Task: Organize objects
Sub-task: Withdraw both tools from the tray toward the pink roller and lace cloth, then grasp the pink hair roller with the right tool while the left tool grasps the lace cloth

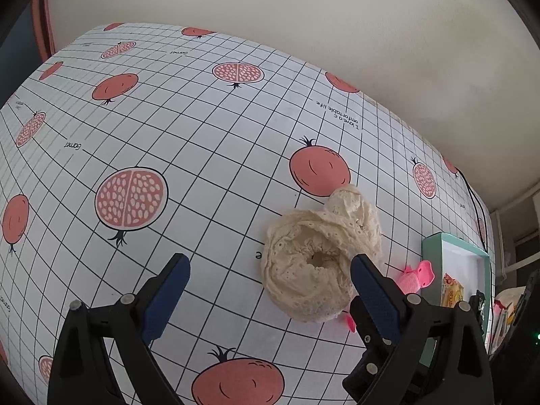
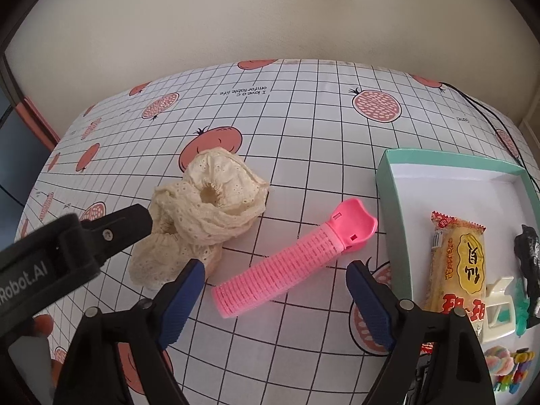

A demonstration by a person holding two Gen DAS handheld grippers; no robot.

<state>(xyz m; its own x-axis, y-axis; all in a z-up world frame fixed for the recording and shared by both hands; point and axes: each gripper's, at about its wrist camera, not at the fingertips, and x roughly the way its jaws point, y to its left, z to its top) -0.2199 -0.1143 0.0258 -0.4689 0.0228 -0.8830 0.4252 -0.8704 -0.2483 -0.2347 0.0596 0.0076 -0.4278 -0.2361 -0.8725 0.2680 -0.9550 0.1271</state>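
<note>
A cream lace scrunchie [image 1: 314,256] [image 2: 206,209] lies bunched on the pomegranate-print tablecloth. My left gripper [image 1: 270,273] is open, its right finger just in front of the scrunchie's near right side and nothing held; its arm [image 2: 67,253] reaches in from the left in the right wrist view. A pink hair roller clip [image 2: 293,260] [image 1: 416,275] lies diagonally to the right of the scrunchie. My right gripper [image 2: 275,280] is open and hovers over the roller's lower end, not touching it. Right of the roller stands a teal box [image 2: 388,209] [image 1: 435,246].
The box holds a yellow snack packet [image 2: 459,263], a black item [image 2: 530,263], a white and teal hair claw [image 2: 499,314] and colourful small accessories [image 2: 509,368]. A black cable [image 2: 499,131] runs along the table's far right. A cream wall [image 2: 270,17] rises behind the table [image 1: 189,135].
</note>
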